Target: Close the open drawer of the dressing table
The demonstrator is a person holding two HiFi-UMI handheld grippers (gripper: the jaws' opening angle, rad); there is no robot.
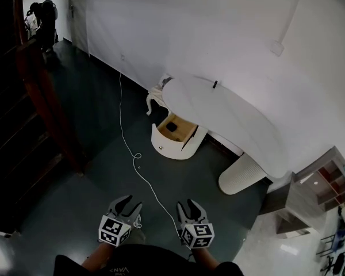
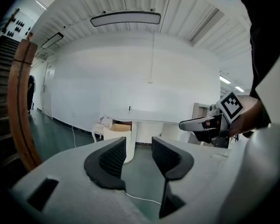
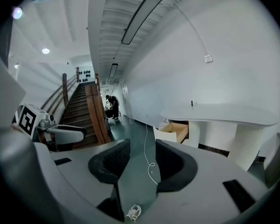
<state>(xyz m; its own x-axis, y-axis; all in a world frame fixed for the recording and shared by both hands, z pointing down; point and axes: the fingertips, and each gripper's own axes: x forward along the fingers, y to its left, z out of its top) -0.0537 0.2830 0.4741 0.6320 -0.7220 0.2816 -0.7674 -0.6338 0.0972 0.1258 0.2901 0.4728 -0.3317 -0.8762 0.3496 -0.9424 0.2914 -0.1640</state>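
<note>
Low in head view, at 7 and 5 o'clock: left tongs [image 1: 131, 204] and right tongs [image 1: 190, 207], both spread wide, pinching nothing. Well ahead at 12 o'clock: drawer [image 1: 173, 134], pulled out toward 7 o'clock from under the white dressing table [image 1: 230, 117], with a small dark item [image 1: 171, 127] inside. Between tongs and drawer: dark floor [image 1: 92, 171], with a white cable [image 1: 121, 105] running off toward 11 o'clock. At 9 o'clock: wooden stair rail [image 1: 43, 91].
</note>
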